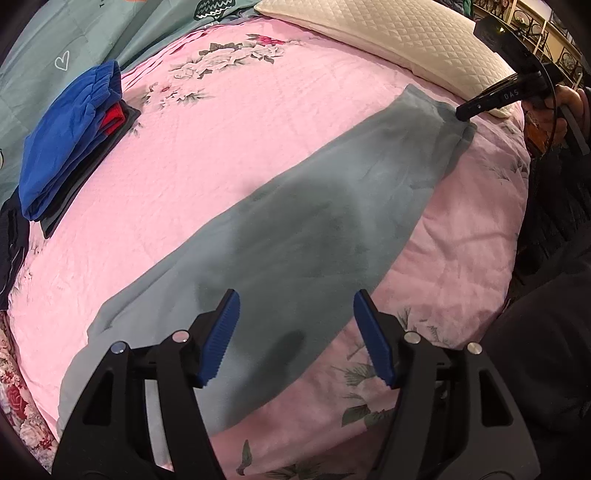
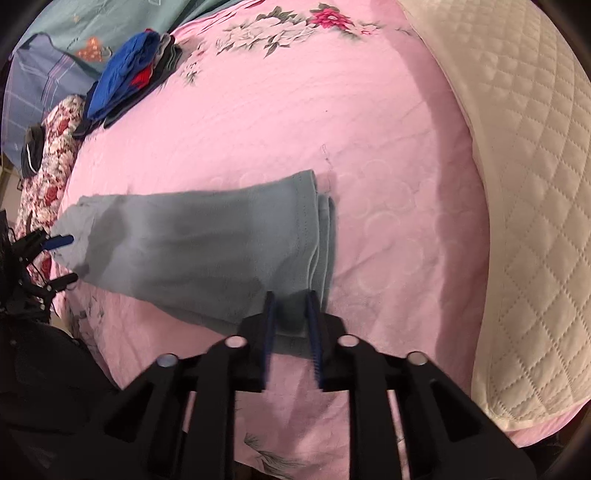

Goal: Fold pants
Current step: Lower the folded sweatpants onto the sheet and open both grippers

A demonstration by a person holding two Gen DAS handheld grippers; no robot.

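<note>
on the pink bedspread, right tongs pinch grey pants' hem; left tongs wide

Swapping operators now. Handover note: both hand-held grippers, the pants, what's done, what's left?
Left hand-held gripper: open, nothing held, over the wide end of the pants.
Right hand-held gripper: jaws nearly shut at the near corner of the hem end; firm grip not certain.
Pants: grey, already folded lengthwise, flat on the pink bedspread.
Pile of folded clothes at the far side, beside the pillow.
Left: fold end to end, probably then add to the pile.
</note>
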